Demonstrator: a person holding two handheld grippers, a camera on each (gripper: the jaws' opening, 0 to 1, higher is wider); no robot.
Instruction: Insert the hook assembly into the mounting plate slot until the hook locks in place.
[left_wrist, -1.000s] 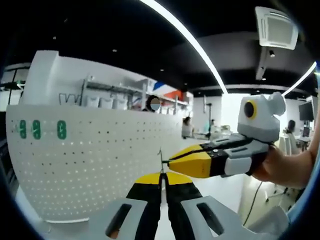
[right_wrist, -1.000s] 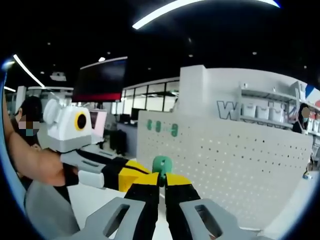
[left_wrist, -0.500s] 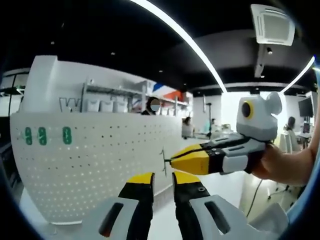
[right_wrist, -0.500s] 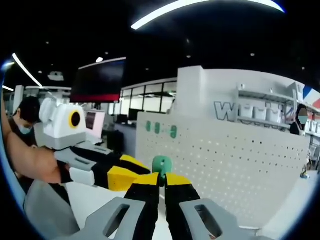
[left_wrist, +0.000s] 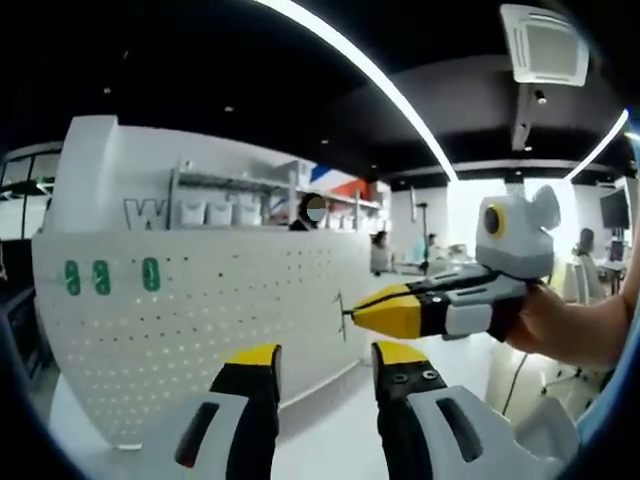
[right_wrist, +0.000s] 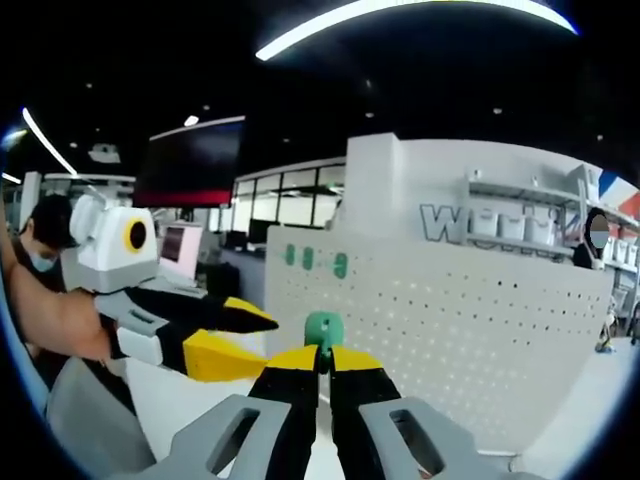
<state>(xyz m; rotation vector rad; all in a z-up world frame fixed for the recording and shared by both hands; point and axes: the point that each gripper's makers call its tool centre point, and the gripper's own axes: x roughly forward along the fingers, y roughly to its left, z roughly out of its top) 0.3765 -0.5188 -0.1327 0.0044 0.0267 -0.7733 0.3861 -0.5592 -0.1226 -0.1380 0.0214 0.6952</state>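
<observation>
Right claw (right_wrist: 318, 368) pressed together, pinching green hook (right_wrist: 323, 327) by its thin wire stem, held in front of white pegboard (right_wrist: 480, 340), not touching it. Left claw (left_wrist: 325, 362) spread, empty, near the pegboard. Three green hooks (left_wrist: 101, 277) already on pegboard's upper corner.

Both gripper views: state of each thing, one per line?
left gripper: open, empty
right gripper: shut on green hook
green hook: held upright at the jaw tips, not yet in the pegboard
pegboard: upright, three green hooks mounted near its top corner
</observation>
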